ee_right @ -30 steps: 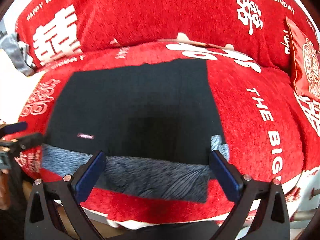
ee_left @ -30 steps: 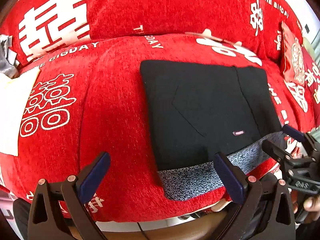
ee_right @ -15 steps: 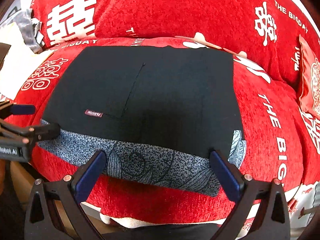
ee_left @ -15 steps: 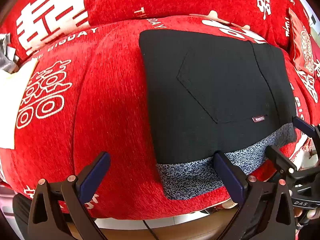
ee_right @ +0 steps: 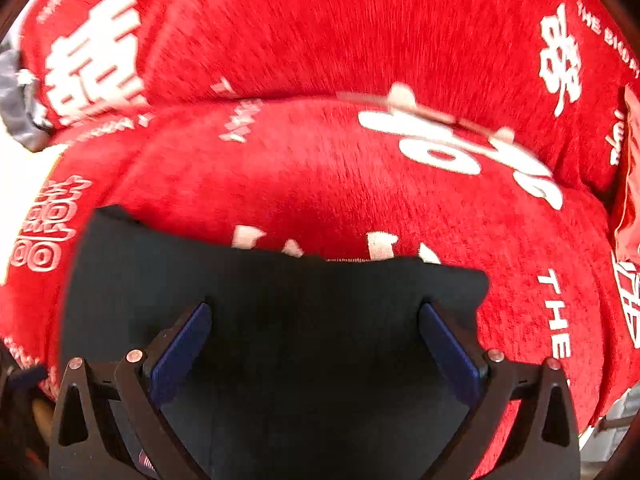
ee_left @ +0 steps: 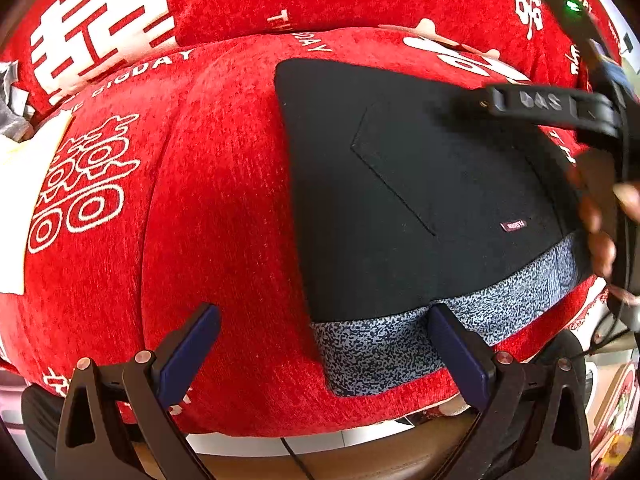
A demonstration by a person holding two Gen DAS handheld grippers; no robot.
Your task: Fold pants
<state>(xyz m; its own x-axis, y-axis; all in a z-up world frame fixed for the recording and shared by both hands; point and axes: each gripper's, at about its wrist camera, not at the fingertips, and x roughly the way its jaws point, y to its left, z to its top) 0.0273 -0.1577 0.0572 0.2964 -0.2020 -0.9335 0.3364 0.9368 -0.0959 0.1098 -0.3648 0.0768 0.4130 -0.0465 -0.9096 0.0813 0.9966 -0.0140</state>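
Left wrist: pants (ee_left: pixel 420 200) on red sofa (ee_left: pixel 208 208) (white lettering).

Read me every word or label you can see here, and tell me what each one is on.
"BIGDAY": red sofa cover, seat edge, first letters partly cut off.
"THE": sofa cover, right wrist view.
Large white Chinese wedding characters: sofa cover.
Small tag on black pants: too small to read.
Embossed letters on the right hand-held gripper: unclear.

A red sofa cover (ee_left: pixel 224 184) with white lettering; a pale cloth (ee_left: pixel 20 216) lies at its left edge.
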